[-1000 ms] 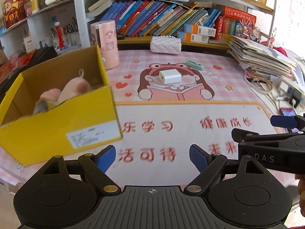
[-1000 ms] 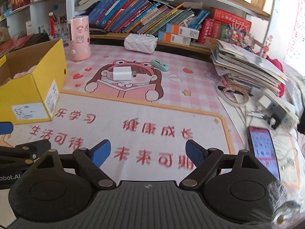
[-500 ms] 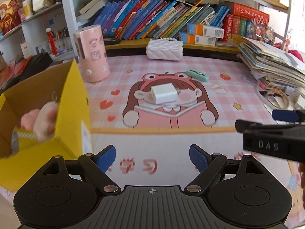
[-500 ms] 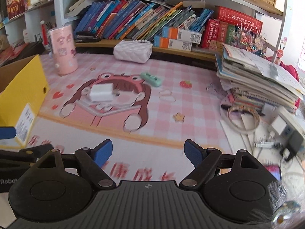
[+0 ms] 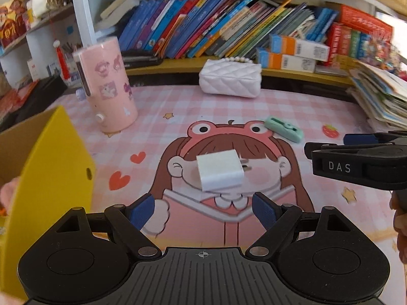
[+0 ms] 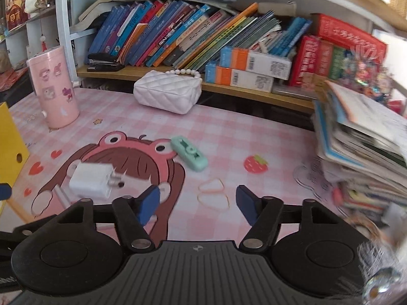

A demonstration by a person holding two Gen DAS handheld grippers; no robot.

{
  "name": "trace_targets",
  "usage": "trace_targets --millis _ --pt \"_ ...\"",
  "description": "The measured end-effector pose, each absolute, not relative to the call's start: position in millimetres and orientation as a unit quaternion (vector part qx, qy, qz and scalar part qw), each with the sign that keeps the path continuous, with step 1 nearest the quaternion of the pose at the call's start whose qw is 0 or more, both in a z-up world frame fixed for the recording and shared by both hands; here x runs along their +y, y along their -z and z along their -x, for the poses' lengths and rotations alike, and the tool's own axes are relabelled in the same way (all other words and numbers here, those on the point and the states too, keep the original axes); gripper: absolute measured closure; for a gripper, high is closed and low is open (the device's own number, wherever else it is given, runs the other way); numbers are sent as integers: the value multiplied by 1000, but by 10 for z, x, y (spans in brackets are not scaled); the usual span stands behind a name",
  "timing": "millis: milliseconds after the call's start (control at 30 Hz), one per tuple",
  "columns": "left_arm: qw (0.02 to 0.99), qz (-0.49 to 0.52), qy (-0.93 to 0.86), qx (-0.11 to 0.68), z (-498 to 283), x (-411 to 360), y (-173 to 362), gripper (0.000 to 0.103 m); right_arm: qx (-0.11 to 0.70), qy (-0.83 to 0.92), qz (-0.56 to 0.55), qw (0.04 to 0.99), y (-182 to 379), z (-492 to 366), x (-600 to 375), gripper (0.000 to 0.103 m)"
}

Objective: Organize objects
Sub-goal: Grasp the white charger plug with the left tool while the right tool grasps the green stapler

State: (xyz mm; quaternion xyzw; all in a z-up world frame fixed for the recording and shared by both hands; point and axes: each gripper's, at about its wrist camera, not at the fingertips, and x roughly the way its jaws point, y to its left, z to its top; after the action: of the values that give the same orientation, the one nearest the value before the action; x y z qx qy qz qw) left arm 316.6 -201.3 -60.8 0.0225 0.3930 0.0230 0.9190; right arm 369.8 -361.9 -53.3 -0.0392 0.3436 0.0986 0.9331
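Observation:
A white charger plug (image 5: pixel 220 169) lies on the pink cartoon desk mat (image 5: pixel 229 106), just ahead of my open, empty left gripper (image 5: pixel 203 209). It also shows in the right wrist view (image 6: pixel 91 180), left of my open, empty right gripper (image 6: pixel 197 203). A mint green small device (image 5: pixel 283 128) (image 6: pixel 189 153) lies further back on the mat. A yellow cardboard box (image 5: pixel 48 178) with a pink plush inside stands at the left. My right gripper shows in the left wrist view (image 5: pixel 361 162) at the right.
A pink cylinder with stickers (image 5: pixel 106 91) stands back left. A white quilted purse (image 5: pixel 230 78) sits by the bookshelf (image 5: pixel 229 25). A tall stack of books and magazines (image 6: pixel 363 139) rises at the right. Two rubber bands (image 6: pixel 213 193) lie ahead of the right gripper.
Both grippers have moved forward over the mat toward the charger and the mint device. The yellow box has slid to the left edge of both views. Both stay open.

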Motion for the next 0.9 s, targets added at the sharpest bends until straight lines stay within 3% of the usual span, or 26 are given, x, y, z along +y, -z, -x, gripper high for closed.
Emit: trace_targets --millis 400,533,567,900 --pt "915 -20 -33 402 -3743 -2189 912 19 346 -144 78 924 784 -4297 -3446 44" --pt "910 -10 -31 413 -3825 -2178 1014 28 347 -156 87 921 835 -4390 -3405 44" --pt "912 -8 -28 408 -3823 -2181 1014 35 348 -158 88 920 849 -4411 -3395 44" --pt "912 6 -16 411 -3599 -2043 873 37 362 -153 79 916 972 -4667 -3387 44"
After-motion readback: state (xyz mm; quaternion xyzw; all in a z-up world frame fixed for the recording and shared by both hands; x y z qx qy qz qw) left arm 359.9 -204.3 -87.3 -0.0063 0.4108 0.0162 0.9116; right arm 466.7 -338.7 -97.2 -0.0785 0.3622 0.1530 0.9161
